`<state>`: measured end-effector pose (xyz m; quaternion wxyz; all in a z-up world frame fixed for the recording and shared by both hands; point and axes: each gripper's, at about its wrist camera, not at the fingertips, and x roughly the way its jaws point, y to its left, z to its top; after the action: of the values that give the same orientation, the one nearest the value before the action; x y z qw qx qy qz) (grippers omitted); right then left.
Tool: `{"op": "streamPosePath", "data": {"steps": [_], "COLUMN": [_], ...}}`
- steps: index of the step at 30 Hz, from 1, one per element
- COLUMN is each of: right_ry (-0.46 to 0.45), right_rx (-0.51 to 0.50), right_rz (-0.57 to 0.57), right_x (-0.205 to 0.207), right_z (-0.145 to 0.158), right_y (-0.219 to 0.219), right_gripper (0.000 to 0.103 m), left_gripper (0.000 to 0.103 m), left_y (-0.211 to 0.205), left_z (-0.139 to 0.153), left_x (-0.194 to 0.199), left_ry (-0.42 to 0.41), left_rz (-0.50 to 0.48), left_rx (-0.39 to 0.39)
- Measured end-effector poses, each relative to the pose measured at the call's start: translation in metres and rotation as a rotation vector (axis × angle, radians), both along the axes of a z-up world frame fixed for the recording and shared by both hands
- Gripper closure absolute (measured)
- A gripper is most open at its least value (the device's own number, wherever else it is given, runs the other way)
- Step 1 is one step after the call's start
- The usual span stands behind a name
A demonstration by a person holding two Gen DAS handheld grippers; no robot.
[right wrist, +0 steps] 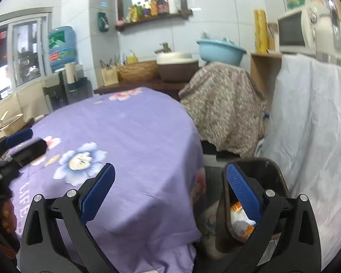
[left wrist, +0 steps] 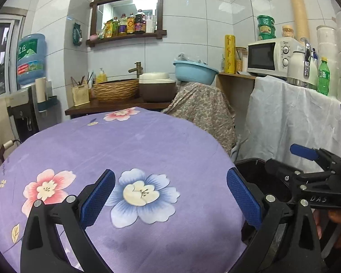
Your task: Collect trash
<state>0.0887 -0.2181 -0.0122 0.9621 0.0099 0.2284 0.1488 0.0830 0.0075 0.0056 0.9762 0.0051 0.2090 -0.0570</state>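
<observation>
Left wrist view: we see a round desk under a purple cloth w/ flower print, and on this side of it we count 3 big flowers, 2 pink and 1 blue-white. Our left gripper hangs over the blue flower, fingers wide apart, nothing between them. At the right edge of this view is the right gripper, beside the desk and above a dark trash bin.

Right wrist view: right gripper has its fingers apart too, holding nothing. One finger is over the cloth edge, the other over the bin. The bin stands on the floor just beside the desk, and inside we see white and orange trash, approx. 2 or 3 pieces, we cannot tell exactly.

Room is a white-tiled kitchen. Behind the desk is a wood counter w/ 1 woven basket, 1 brown pot w/ white lid and 1 faucet. On the right are 1 light-blue basin on a patterned cloth, 1 white microwave and 1 green bottle. On the left is 1 water jug. A wall shelf carries several bottles.
</observation>
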Motion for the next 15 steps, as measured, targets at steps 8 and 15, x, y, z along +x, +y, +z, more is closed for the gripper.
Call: {"op": "streamPosePath", "data": {"steps": [8,15], "right_ry": [-0.076,-0.142], "right_rx": [0.007,0.034], "right_rz": [0.045,0.046], "right_x": [-0.035,-0.062], "right_z": [0.009,0.015], "right_y": [0.023,0.018], "right_gripper": [0.006,0.006], "left_gripper": [0.006,0.006], "left_y": [0.017,0.022], "left_z": [0.002,0.002], "left_x": [-0.022,-0.034], "left_ry": [-0.057,-0.067], "left_rz": [0.039,0.054], "left_rx": [-0.010,-0.012]}}
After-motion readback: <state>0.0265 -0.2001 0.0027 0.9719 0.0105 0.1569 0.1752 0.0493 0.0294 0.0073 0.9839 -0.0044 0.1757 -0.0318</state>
